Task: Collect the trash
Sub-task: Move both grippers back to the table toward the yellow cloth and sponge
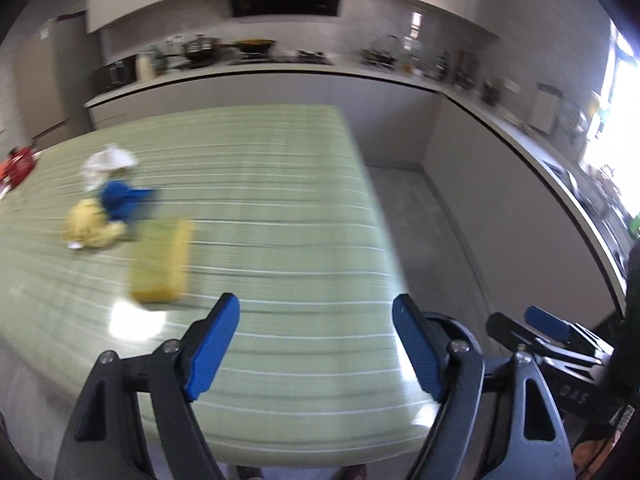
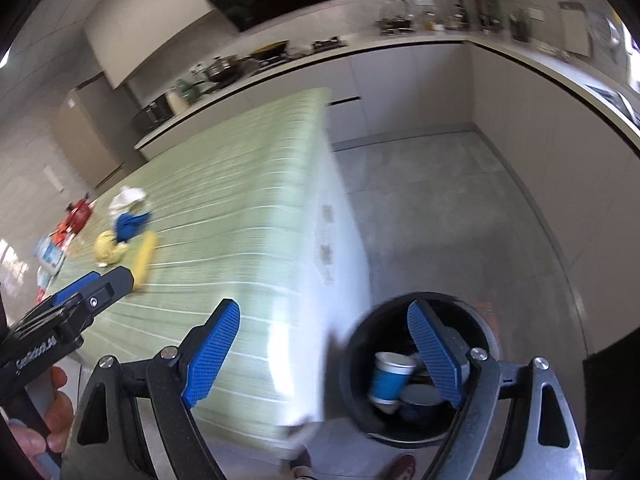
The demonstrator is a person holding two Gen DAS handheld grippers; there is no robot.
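Trash items, a white crumpled paper (image 1: 109,161), a blue crumpled wrapper (image 1: 120,199), a yellow crumpled wad (image 1: 90,229) and a yellow rectangular sponge (image 1: 162,264), are clustered at 10 o'clock on the green striped tablecloth (image 1: 280,208). A blue-and-white paper cup (image 2: 390,376) is seen inside the black round bin (image 2: 356,344) at 5 o'clock. Both the left gripper (image 1: 316,344) and the right gripper (image 2: 326,354) are released, with nothing grasped.

Ahead of the left gripper (image 1: 316,344) the green table (image 1: 280,200) is bare; passage ahead-left is blocked by a yellow sponge (image 1: 160,268) and crumpled scraps (image 1: 108,204). Below the right gripper (image 2: 324,350) the open bin (image 2: 360,380) is reached freely.
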